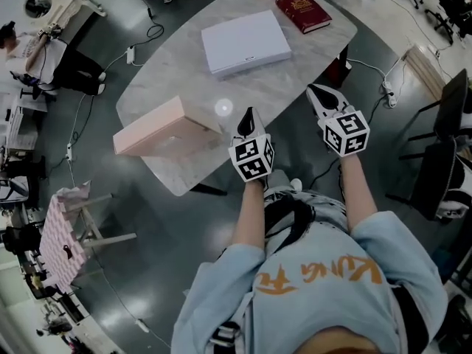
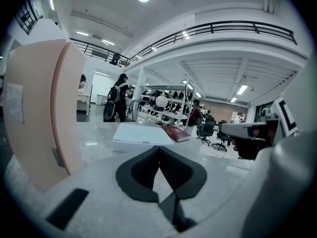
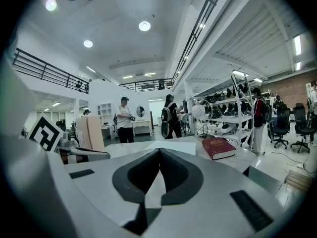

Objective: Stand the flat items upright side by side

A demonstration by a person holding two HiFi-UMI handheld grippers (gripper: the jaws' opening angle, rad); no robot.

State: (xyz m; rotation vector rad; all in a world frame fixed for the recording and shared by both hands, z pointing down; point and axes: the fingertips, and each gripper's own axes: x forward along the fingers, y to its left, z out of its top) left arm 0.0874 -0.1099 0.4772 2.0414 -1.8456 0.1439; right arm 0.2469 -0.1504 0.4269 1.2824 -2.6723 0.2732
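Pink box (image 1: 151,133) stands upright at the left end of the tabletop (image 1: 310,59), white box (image 1: 245,41) and red book (image 1: 303,11) lie flat, not yet raised; left tool (image 1: 248,113) and right tool (image 1: 317,91) closed, empty.

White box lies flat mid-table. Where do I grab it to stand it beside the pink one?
Take the white box by its near long edge, coming in low from your side with the left tool, which is shut and must open first. It lies flat, likely too broad to span, so only its thin height suits the jaws.
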